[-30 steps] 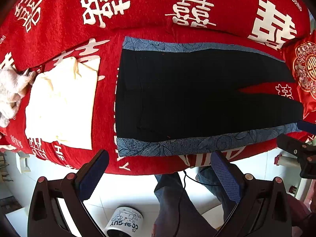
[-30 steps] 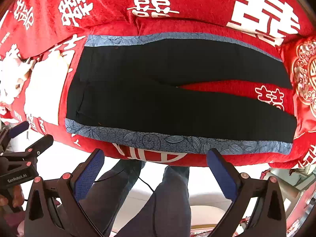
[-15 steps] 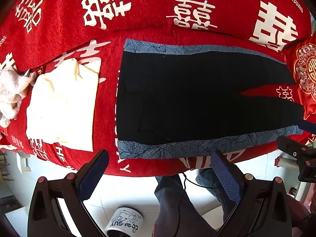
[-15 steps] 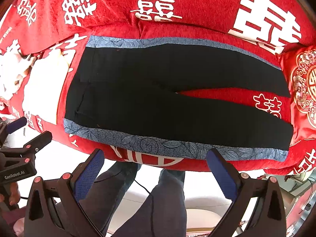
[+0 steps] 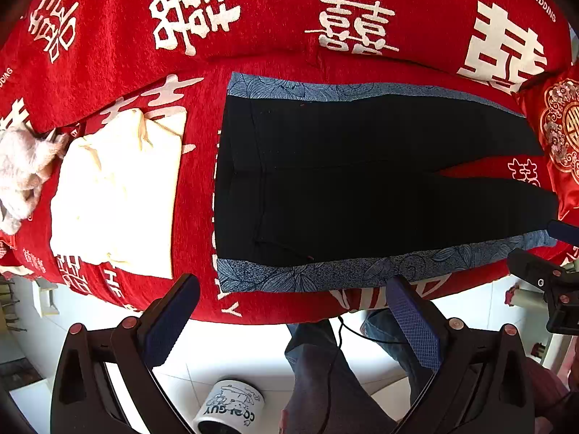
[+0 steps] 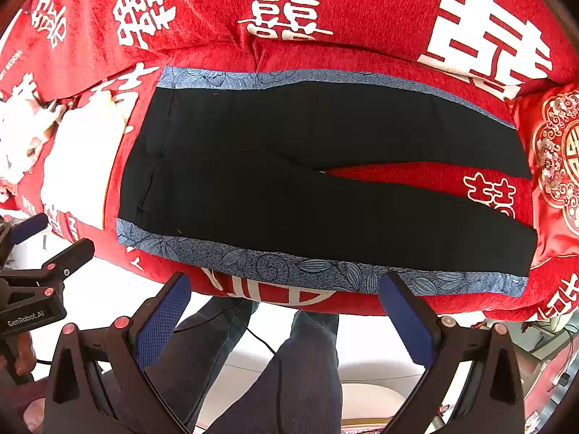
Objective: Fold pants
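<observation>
Black pants (image 5: pixel 362 181) (image 6: pixel 289 181) with blue leaf-patterned side stripes lie flat on a red sofa seat, waistband to the left, legs spread slightly apart to the right. My left gripper (image 5: pixel 293 311) hangs open just off the seat's front edge, below the waist end of the near stripe. Further right, my right gripper (image 6: pixel 286 307) is open too, in front of the near leg's stripe. Neither touches the cloth. Each gripper shows at the edge of the other's view.
A folded cream garment (image 5: pixel 115 195) lies left of the pants, with a pale fluffy item (image 5: pixel 21 177) beyond it. An embroidered red cushion (image 6: pixel 557 166) sits at the right end. A person's legs in jeans (image 6: pixel 289 369) and a printed cup (image 5: pixel 231 412) are on the floor below.
Both grippers have drifted slightly toward the sofa, so the pants sit a little lower and larger in view. Nothing was gripped.
</observation>
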Available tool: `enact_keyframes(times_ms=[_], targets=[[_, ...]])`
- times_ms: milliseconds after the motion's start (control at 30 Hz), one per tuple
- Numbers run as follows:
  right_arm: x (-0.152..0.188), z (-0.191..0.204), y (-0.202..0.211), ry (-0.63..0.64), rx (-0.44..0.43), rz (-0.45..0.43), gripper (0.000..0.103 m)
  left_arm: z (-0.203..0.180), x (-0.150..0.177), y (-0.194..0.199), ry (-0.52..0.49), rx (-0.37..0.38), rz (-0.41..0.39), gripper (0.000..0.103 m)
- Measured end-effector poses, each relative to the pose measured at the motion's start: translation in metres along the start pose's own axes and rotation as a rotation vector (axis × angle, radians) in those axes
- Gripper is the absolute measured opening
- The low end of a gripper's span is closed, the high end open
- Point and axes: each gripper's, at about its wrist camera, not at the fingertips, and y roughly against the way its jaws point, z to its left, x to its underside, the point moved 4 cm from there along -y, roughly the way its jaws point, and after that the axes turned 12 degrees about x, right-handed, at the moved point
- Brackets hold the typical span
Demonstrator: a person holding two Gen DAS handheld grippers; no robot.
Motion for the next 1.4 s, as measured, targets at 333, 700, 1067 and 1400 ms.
enact_keyframes(times_ms=[333,700,1067,1400], targets=[[0.0,0.0,0.0,0.001,-0.001,0.0,0.103,0.0,-0.001,0.0,0.0,-0.001,-0.001,0.103],[0.001,0.0,0.001,0.001,0.0,-0.002,0.103,0.001,-0.001,0.002,-0.001,-0.003,-0.003,0.103],[0.001,-0.001,0.003,0.006,-0.005,-0.01,0.103,-0.006,0.002,0.005,0.004,-0.02,-0.014,0.103],[0.002,-0.016,0.001,0.027,-0.025,-0.022,0.103,-0.022,0.008,0.007,0.021,-0.046,-0.027,0.103]])
